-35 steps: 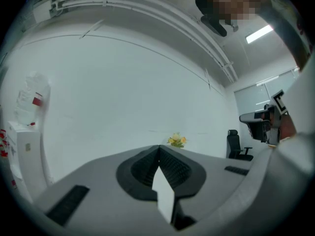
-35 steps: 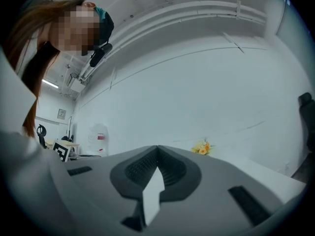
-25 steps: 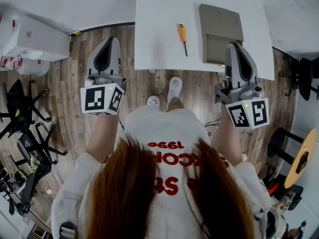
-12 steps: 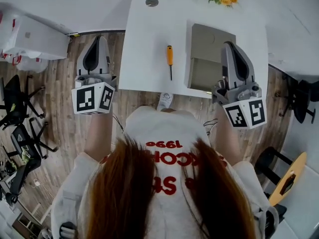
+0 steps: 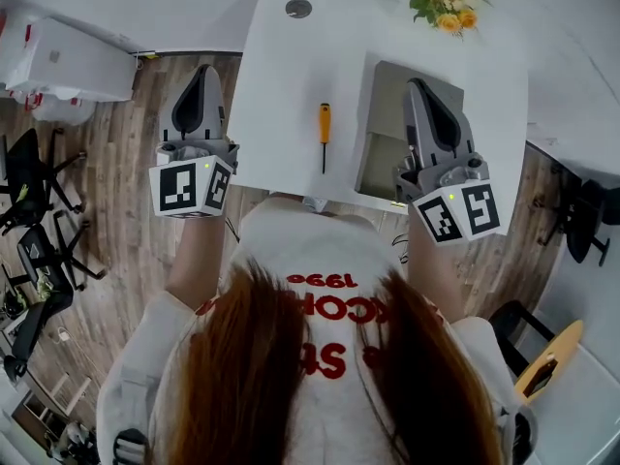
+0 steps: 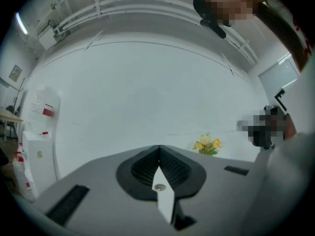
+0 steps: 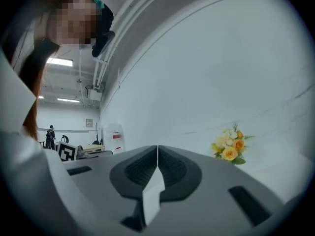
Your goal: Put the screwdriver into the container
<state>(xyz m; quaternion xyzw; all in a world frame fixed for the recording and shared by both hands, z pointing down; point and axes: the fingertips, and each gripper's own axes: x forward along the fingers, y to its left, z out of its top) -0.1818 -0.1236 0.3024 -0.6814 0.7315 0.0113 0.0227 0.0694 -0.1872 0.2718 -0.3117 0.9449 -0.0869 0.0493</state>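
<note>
Screwdriver (image 5: 325, 135) waits between two empty claws
It lies on the counter (image 5: 286, 85) just left of the container (image 5: 386, 114), handle far, tip near. The right claw (image 5: 417, 85), above the container, looks nearer than the left claw (image 5: 202, 71). Both are pressed together.

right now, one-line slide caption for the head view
Orange-handled screwdriver lies on white table beside grey rectangular container; left hand-held gripper and right hand-held gripper hover shut, empty.

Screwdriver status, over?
Left tool shut, empty, beside table. Right tool shut, empty, above container. Screwdriver flat on table, untouched, left of container. Nothing between them.
</note>
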